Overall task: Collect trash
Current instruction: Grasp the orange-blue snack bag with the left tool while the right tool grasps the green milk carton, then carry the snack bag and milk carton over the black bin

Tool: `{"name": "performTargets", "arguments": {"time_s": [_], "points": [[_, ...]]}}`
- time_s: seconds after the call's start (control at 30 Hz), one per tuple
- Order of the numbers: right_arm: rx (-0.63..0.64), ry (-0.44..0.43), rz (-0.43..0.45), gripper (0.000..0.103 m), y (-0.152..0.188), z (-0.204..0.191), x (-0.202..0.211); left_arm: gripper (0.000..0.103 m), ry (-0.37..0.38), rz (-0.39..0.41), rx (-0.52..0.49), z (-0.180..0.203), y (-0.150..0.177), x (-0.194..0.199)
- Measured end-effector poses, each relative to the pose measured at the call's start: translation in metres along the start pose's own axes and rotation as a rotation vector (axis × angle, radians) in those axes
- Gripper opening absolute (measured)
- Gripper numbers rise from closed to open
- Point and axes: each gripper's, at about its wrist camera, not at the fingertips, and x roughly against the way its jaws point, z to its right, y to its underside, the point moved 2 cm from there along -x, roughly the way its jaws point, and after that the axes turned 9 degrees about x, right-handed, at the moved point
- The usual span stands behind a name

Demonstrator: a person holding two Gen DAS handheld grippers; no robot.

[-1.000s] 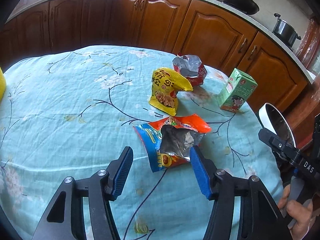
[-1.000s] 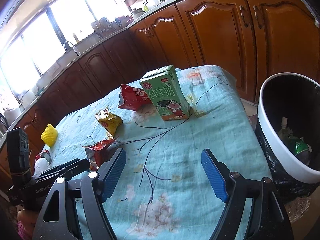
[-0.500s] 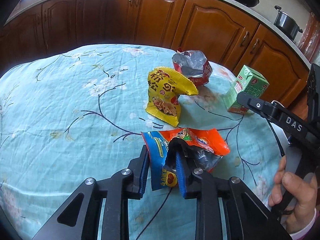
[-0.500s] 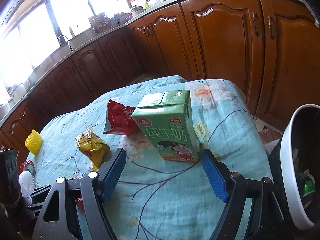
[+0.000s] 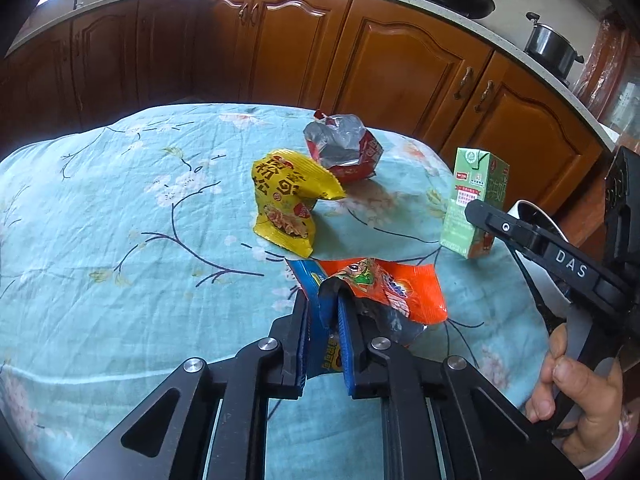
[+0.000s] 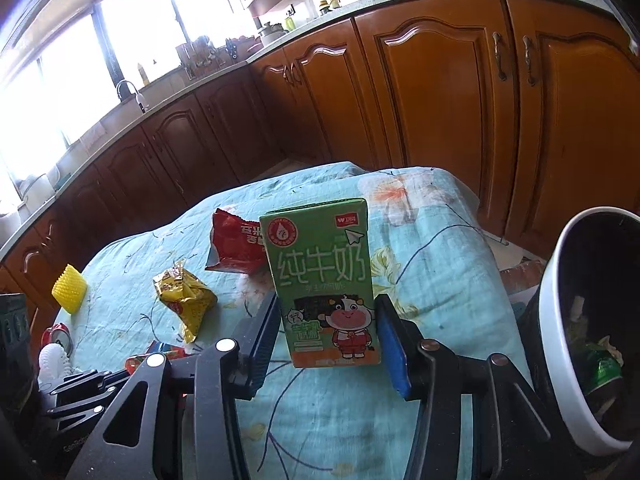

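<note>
My left gripper (image 5: 322, 322) is pinched tight on the orange snack bag (image 5: 384, 294). The bag lies on the blue tablecloth (image 5: 120, 208), just in front of the yellow snack bag (image 5: 288, 200). I think the pinch is on the bag's torn edge, so I want to lift slowly. A fast pull could rip it or let it slip.

My right gripper (image 6: 328, 334) has just been closing, and the green milk box (image 6: 326, 280) stands upright between its two blue pads. I cannot tell if the pads press on the box yet. They look very close to its sides. I should close until both pads sit flat on the box, near its bottom half, but not squash it, as it may be soft and empty.

The trash bin (image 6: 560, 320) is just to the right of the milk box, past the table edge. I would carry the box there first.
</note>
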Motion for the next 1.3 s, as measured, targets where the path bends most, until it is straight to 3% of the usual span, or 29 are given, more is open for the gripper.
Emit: {"name": "performTargets", "arguments": {"time_s": [0.43,1.3], "points": [[-0.06,-0.021,0.059,0.048,0.034,0.022,0.075,0.011,0.084,-0.019,-0.066,0.054,0.017,0.016],[-0.218,0.106,0.157,0.048,0.072,0.108,0.161,0.01,0.184,-0.042,-0.218,0.161,0.031,0.013]]}}
